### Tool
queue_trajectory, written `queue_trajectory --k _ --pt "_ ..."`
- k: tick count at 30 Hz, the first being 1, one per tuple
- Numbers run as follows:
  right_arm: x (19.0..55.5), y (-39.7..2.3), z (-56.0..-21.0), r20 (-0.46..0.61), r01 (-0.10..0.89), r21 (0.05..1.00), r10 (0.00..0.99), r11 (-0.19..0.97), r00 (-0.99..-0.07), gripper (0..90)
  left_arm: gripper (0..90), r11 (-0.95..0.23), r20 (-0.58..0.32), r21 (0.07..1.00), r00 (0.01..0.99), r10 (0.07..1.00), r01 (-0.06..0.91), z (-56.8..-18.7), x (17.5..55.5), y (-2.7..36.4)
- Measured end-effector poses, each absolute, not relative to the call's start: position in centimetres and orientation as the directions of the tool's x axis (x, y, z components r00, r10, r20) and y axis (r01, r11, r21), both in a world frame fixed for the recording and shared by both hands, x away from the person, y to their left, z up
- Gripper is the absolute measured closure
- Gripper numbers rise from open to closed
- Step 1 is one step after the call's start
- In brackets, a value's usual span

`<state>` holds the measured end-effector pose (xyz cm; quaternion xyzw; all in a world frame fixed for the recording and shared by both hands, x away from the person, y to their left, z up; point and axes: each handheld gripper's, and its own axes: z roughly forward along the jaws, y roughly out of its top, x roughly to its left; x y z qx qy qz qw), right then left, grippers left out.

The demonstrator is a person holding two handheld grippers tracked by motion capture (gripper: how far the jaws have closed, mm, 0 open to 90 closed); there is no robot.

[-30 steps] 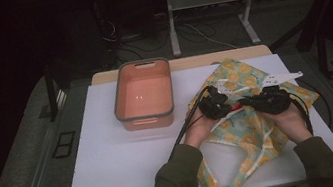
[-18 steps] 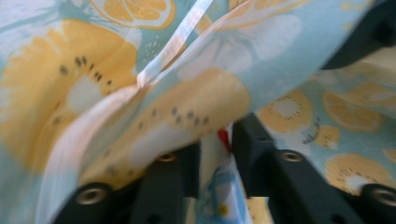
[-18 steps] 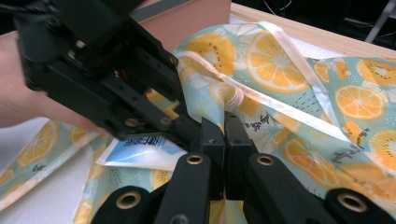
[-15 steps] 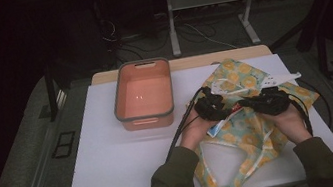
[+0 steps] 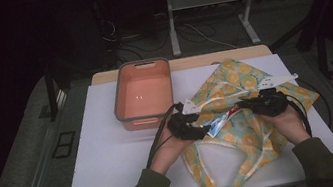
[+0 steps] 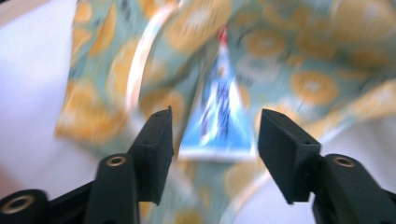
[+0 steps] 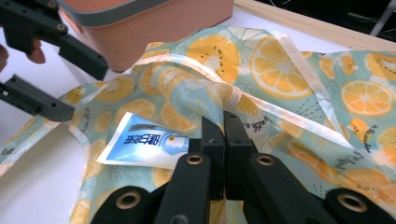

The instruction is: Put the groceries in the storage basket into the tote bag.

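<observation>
A salmon-pink rectangular plastic tub with a grey rim (image 5: 144, 94) stands on the white table top (image 5: 109, 158), near its light wooden far edge (image 5: 200, 61).

A bin (image 5: 144, 94) stood at the table's (image 5: 109, 163) back; right of it lay a bag (image 5: 248, 141), a tube (image 5: 217, 125) resting on it.

A blue-and-white tube (image 5: 218, 124) is now exposed at the bag's (image 5: 242, 137) mouth, and the left claw (image 5: 199, 129) is spread just left of its flat end.
</observation>
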<state>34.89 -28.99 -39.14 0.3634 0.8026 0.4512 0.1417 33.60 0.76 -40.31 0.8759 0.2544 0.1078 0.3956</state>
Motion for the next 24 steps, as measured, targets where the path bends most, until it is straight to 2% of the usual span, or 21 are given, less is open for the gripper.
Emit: queue_trajectory --k 8,12,16,20,24 --pt "34.8 -29.0 -39.3 0.1 0.456 0.824 0.707 0.335 -0.7 89.2 25.6 -0.552 -0.031 0.72 0.815 0.579 0.42 -42.1 32.7 3.5" --pt "34.7 -28.9 -39.4 0.099 0.457 0.822 0.705 0.34 -0.702 89.2 23.2 -0.578 -0.04 0.69 0.82 0.571 0.436 -43.4 33.2 3.7" --pt "34.7 -28.8 -39.6 0.097 0.459 0.818 0.704 0.347 -0.704 89.2 30.0 -0.602 -0.056 0.667 0.836 0.546 0.439 -44.2 33.5 3.6" --pt "34.8 -28.8 -39.6 0.098 0.46 0.818 0.702 0.347 -0.705 89.2 43.7 -0.631 -0.021 0.663 0.853 0.522 0.403 -44.5 33.1 3.4" --pt "34.8 -28.9 -39.7 0.097 0.46 0.817 0.704 0.347 -0.703 89.2 63.7 -0.628 -0.029 0.678 0.867 0.497 0.382 -44.6 32.9 3.3"
